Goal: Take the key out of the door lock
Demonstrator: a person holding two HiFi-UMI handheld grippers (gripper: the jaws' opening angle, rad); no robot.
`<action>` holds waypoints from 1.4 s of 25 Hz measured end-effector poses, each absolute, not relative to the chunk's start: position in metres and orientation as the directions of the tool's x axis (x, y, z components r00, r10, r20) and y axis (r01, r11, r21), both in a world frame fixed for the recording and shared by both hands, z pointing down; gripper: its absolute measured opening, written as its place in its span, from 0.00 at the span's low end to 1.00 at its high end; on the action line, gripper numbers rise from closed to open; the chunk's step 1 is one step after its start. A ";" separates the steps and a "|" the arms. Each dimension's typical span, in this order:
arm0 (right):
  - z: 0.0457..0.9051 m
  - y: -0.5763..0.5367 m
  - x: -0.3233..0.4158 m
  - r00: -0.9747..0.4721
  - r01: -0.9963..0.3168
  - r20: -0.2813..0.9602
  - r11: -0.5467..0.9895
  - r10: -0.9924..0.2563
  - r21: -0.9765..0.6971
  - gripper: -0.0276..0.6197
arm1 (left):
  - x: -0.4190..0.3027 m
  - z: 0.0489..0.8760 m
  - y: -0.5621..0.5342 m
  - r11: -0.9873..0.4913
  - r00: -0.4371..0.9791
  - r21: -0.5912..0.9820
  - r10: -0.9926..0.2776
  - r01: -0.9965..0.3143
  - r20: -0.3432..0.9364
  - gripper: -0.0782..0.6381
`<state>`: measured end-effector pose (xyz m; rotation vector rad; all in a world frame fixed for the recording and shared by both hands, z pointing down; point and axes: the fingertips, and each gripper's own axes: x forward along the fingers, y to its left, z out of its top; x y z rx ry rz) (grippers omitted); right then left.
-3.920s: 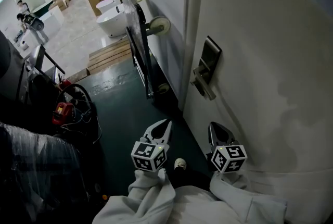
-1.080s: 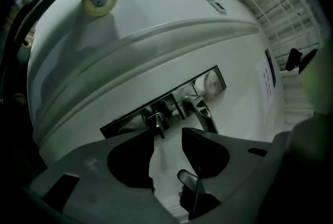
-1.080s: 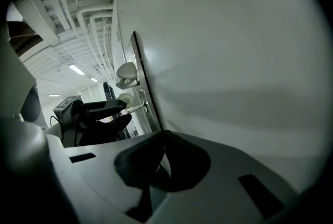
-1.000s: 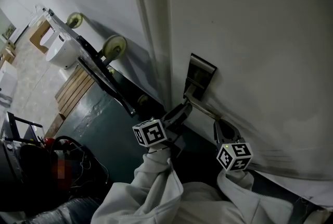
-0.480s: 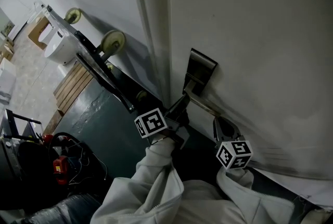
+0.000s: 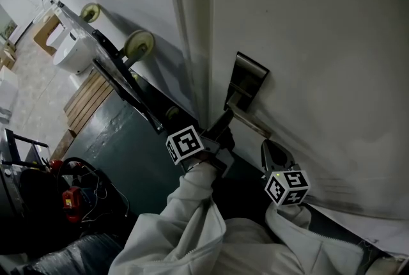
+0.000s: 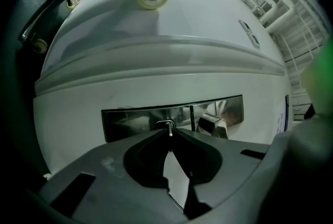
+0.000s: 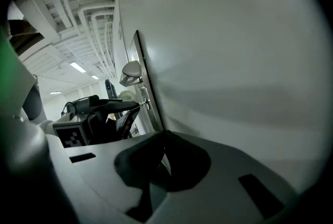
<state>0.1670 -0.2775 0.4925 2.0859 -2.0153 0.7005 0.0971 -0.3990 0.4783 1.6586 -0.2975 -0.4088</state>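
A small metal key (image 7: 167,125) sticks out of the silver lock plate (image 7: 130,120) on the white door (image 6: 307,43), just left of the lever handle (image 7: 212,125). My left gripper (image 7: 169,133) points level at the plate. Its jaws have just been closing, and they now pinch the key's head between the tips. In the right gripper view the key (image 8: 144,103) shows between the left gripper (image 8: 134,107) and the plate. My right gripper (image 6: 270,151) hangs shut and holds nothing, lower right of the handle (image 6: 248,119), close to the door.
The door frame (image 6: 192,24) runs up the left of the lock plate (image 6: 249,78). A wheeled black trolley (image 6: 121,78) leans on the wall. Beyond it lie a wooden pallet (image 6: 89,101) and a white basin (image 6: 71,50). Cables and a red tool (image 6: 70,197) lie on the dark floor.
The left gripper has edged up to the lock plate and rolled, its marker cube turning. Its jaws have gone from wide open to closed. The right gripper has stayed put.
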 end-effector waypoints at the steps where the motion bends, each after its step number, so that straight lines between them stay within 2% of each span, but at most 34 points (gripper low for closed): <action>1: 0.492 -0.277 0.167 -0.017 -0.976 0.433 -0.080 -0.901 -0.204 0.12 | 0.097 0.479 -0.399 -0.123 0.900 0.992 -0.428 0.036 -0.086 0.15; 9: 0.491 -0.273 0.165 -0.019 -0.977 0.434 -0.075 -0.900 -0.198 0.12 | 0.095 0.481 -0.399 -0.094 0.884 0.995 -0.464 0.016 -0.058 0.15; 15: 0.490 -0.268 0.166 -0.013 -0.977 0.435 -0.081 -0.900 -0.196 0.12 | 0.094 0.482 -0.397 -0.042 0.876 0.997 -0.476 0.064 -0.077 0.15; 22: 0.490 -0.268 0.167 -0.013 -0.977 0.434 -0.081 -0.901 -0.196 0.12 | 0.093 0.480 -0.398 -0.137 0.877 0.990 -0.479 -0.036 -0.034 0.15; 28: 0.491 -0.267 0.169 -0.011 -0.976 0.434 -0.085 -0.901 -0.201 0.12 | 0.094 0.481 -0.398 -0.045 0.867 0.998 -0.493 0.051 -0.067 0.15; 32: 0.491 -0.266 0.170 -0.011 -0.975 0.434 -0.088 -0.901 -0.206 0.12 | 0.085 0.480 -0.392 -0.100 0.869 0.995 -0.494 -0.012 -0.039 0.15; 35: 0.493 -0.267 0.172 -0.011 -0.975 0.437 -0.088 -0.899 -0.205 0.12 | 0.078 0.481 -0.386 -0.100 0.869 0.995 -0.493 -0.001 -0.049 0.15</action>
